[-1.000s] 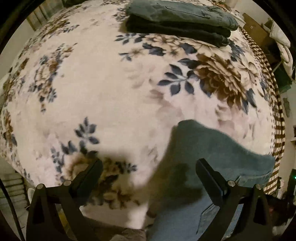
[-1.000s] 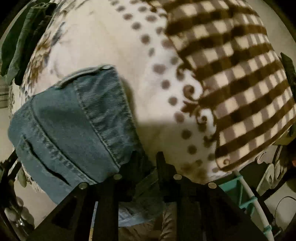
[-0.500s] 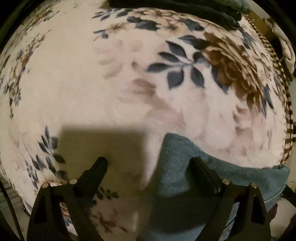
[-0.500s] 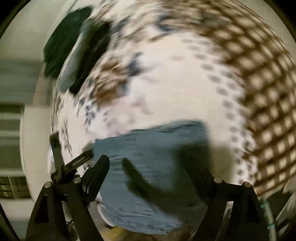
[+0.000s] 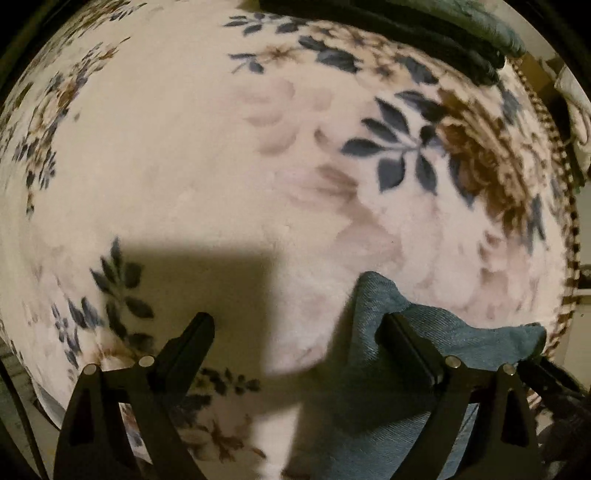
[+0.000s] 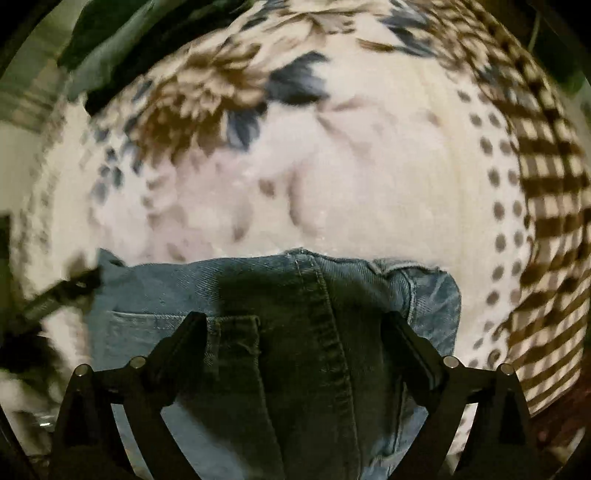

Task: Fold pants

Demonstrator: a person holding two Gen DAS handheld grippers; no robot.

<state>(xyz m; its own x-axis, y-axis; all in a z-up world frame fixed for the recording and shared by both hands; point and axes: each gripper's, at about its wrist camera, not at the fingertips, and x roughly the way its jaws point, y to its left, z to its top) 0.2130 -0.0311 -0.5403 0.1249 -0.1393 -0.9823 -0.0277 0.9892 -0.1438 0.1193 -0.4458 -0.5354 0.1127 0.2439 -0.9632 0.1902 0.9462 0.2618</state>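
Note:
Blue denim pants lie on a floral blanket, waistband, seam and pocket up, at the bottom of the right wrist view. My right gripper is open, its jaws spread wide just above the denim and holding nothing. In the left wrist view a corner of the pants pokes up at the lower right. My left gripper is open and empty; its right finger is over the denim edge, its left finger over bare blanket.
The cream floral blanket covers the bed. A stack of folded dark garments lies at the far edge and also shows in the right wrist view. A brown checked blanket border runs along the right.
My right gripper opened and let go of the pants, then swung to face the waistband. My left gripper moved forward and lower over the blanket, staying open.

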